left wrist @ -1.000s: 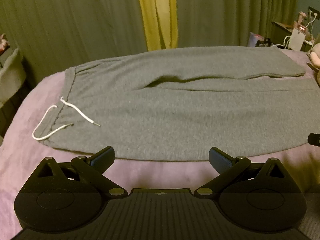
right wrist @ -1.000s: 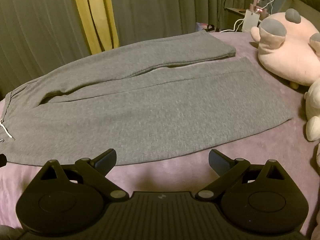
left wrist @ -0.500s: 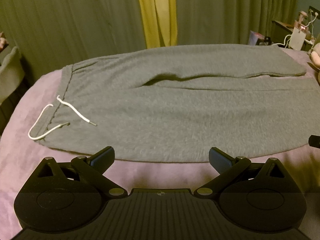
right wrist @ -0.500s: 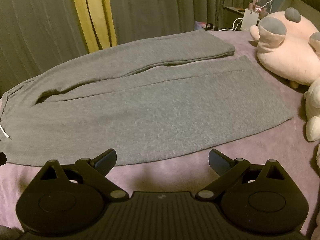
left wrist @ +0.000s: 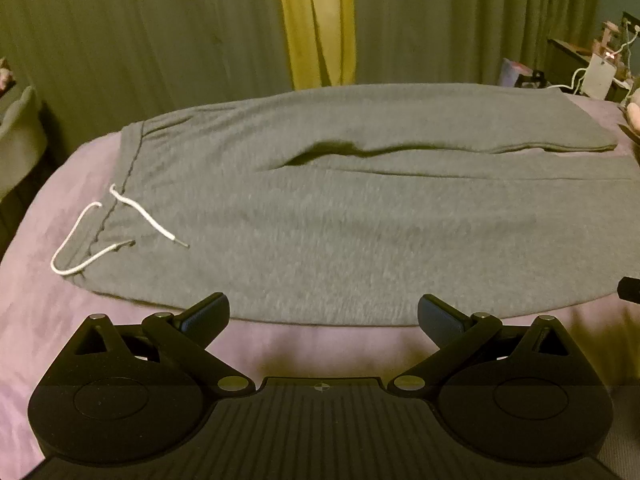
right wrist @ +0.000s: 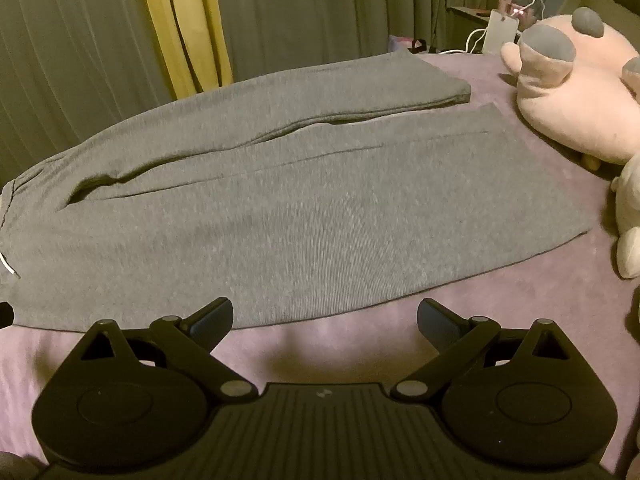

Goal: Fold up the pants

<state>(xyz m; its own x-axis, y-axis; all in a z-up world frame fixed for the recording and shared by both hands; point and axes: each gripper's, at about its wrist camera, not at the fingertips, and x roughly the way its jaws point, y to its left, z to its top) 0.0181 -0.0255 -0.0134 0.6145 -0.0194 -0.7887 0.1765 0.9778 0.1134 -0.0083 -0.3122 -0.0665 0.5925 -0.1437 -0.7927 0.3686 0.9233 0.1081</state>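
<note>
left gripper (left wrist: 323, 312) spread wide, holding nothing | right gripper (right wrist: 325, 314) spread wide, holding nothing | grey pants (left wrist: 360, 208) flat on purple bed (left wrist: 60, 240), near hem just ahead of both fingertips | white drawstring (left wrist: 120, 224) ahead-left of left gripper | pink plush toy (right wrist: 568, 92) far right of right gripper | curtains (left wrist: 160, 32) beyond

Left hand-held gripper (left wrist: 323, 314) hovers with its jaws spread wide, nothing between them, right at the near hem of the grey pants (left wrist: 360, 216) lying flat on the purple bed (left wrist: 48, 248). White drawstring (left wrist: 116, 232) sits ahead to its left, yellow curtain (left wrist: 316, 20) straight ahead behind.
</note>
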